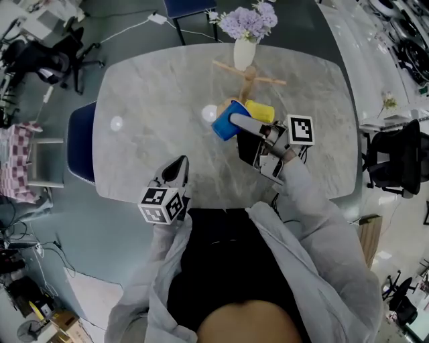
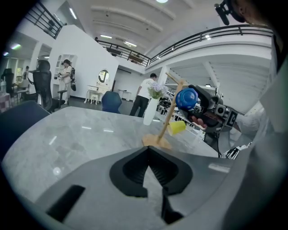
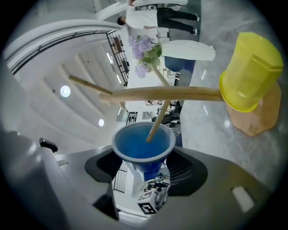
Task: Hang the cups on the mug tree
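Observation:
The wooden mug tree point(image 1: 249, 75) stands at the table's far middle. A yellow cup point(image 1: 260, 110) hangs on one of its pegs, seen also in the right gripper view as the yellow cup point(image 3: 249, 72). My right gripper point(image 1: 236, 124) is shut on a blue cup point(image 1: 226, 122), held on its side with the mouth toward the tree. In the right gripper view a peg tip point(image 3: 155, 126) reaches into the blue cup point(image 3: 143, 146). My left gripper point(image 1: 175, 169) hovers near the table's front edge, shut and empty, far from the tree point(image 2: 168, 117).
A white vase point(image 1: 244, 52) of purple flowers stands just behind the tree. The grey marble table point(image 1: 154, 94) is oval, with a dark blue chair point(image 1: 80, 144) at its left side and another point(image 1: 191, 8) at the far end. People stand far off in the left gripper view.

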The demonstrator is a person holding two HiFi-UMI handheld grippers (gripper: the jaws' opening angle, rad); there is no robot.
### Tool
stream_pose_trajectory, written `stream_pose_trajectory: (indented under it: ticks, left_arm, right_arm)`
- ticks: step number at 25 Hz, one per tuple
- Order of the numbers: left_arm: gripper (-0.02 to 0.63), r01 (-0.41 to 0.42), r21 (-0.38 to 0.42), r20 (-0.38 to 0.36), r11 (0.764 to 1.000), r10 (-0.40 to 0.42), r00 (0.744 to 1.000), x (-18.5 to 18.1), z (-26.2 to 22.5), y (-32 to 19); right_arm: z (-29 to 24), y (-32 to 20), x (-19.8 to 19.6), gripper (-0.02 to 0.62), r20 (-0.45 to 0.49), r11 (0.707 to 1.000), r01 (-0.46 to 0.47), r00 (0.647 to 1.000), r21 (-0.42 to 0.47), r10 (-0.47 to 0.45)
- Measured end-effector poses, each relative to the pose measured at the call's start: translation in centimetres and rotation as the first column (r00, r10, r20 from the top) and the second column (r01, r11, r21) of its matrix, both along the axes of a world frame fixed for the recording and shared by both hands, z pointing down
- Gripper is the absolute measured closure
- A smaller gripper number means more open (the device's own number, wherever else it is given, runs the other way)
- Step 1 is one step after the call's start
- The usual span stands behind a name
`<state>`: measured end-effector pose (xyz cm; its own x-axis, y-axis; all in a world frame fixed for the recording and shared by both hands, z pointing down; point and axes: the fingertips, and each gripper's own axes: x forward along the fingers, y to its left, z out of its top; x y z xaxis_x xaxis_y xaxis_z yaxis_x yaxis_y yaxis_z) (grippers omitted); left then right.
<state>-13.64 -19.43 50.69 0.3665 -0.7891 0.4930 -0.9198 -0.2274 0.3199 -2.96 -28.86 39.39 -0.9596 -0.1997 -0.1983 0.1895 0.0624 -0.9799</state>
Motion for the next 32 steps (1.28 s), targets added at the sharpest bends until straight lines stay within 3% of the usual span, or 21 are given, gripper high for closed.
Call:
stream_pose_trajectory:
  ticks: [4, 15, 24, 32]
  left_arm:
    - [0.598, 0.022, -0.014, 0.017, 1.0, -0.022, 1.0, 0.0, 0.5, 0.6]
    - [0.598, 0.069, -0.056, 0.039, 0.996, -0.066, 0.997, 0.6, 1.1, 0.9]
    - [0.598, 0.056, -0.055, 0.045, 0.997, -0.053, 0.998, 1.3, 1.3, 1.3]
    - [0.598, 0.04, -0.047, 0.034, 0.998, -0.038, 0.999, 1.4, 1.0, 0.8]
  right_arm:
    - [1.0, -1.1, -0.1, 0.296, 0.044, 0.996, 0.014, 0.999, -0.088, -0.01]
    - [3.4, -3.5, 1.1, 0.291, 0.065, 0.979, 0.003, 0.998, -0.204, 0.011]
    - [4.2, -3.1, 1.0, 0.271, 0.048, 0.982, -0.004, 0.999, -0.189, 0.013]
    - [4.6, -3.4, 2.0, 0.158, -0.032, 0.994, -0.068, 0.997, -0.086, 0.065]
